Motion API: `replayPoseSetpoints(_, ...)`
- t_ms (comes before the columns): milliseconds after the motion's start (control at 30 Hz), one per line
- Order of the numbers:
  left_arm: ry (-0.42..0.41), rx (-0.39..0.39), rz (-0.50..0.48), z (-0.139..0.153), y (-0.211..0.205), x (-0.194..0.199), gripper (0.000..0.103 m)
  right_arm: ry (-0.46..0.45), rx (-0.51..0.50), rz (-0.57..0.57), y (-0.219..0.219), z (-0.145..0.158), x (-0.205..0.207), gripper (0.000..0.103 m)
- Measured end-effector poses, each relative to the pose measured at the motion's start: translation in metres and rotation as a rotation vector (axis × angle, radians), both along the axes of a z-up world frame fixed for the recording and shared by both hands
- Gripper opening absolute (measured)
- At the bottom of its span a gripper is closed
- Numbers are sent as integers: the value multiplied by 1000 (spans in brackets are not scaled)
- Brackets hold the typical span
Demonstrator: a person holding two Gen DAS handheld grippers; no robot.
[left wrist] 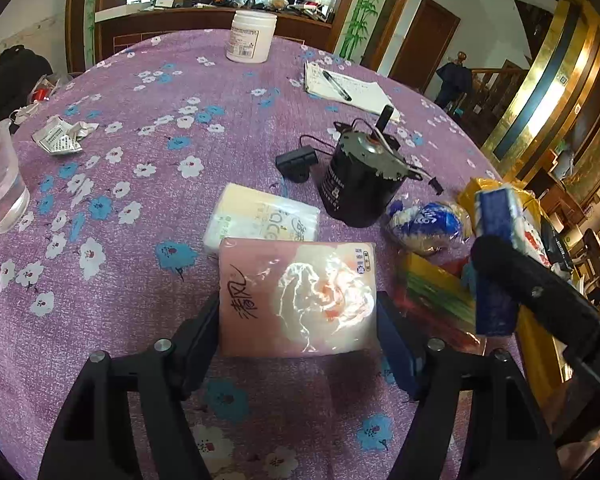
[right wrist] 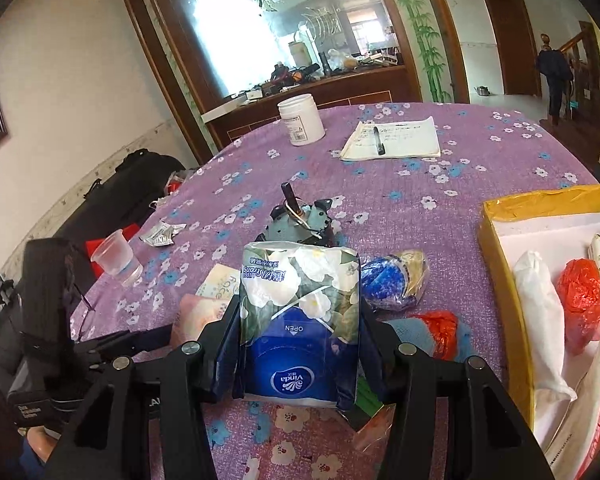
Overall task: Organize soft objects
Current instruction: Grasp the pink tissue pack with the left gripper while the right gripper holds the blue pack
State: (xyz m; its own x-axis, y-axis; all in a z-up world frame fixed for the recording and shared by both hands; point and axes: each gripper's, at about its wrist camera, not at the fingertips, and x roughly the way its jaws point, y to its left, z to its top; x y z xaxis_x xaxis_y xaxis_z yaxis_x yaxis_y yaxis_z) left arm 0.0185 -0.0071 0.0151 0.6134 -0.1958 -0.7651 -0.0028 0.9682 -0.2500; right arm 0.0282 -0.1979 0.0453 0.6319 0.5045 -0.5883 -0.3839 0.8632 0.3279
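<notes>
Left wrist view: the pink tissue pack point(left wrist: 298, 300) lies low in the middle of the frame on the purple flowered tablecloth point(left wrist: 112, 184), between the fingers of the left gripper point(left wrist: 298, 320), whose jaws appear to press its two sides at middling width. A clean lift probably needs a square, gentle squeeze, clear of the yellow-white pack point(left wrist: 260, 216) touching its far edge and the black motor point(left wrist: 360, 184) beyond. At right, the right gripper point(right wrist: 296, 340) clamps a blue Vinda tissue pack point(right wrist: 298, 320); the yellow box point(right wrist: 504, 272) holding soft items sits at the right edge.
</notes>
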Motion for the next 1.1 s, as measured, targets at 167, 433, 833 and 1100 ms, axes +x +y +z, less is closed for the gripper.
replayPoseSetpoints(167,-51,-1,-4,9,-1,-6,72,2,-5,-12,-2,-2,2,56)
replayPoseSetpoints(433,-85,-21,-4,16,1,-12,72,0,-3,-19,-3,-1,2,56)
replayPoseSetpoints(833,-145,-30,-34,25,-3,-19,72,-7,28,-42,-9,3,2,56)
replayPoseSetpoints(1100,-157,-29,-59,26,-8,-20,72,-10,61,-67,-18,7,3,56)
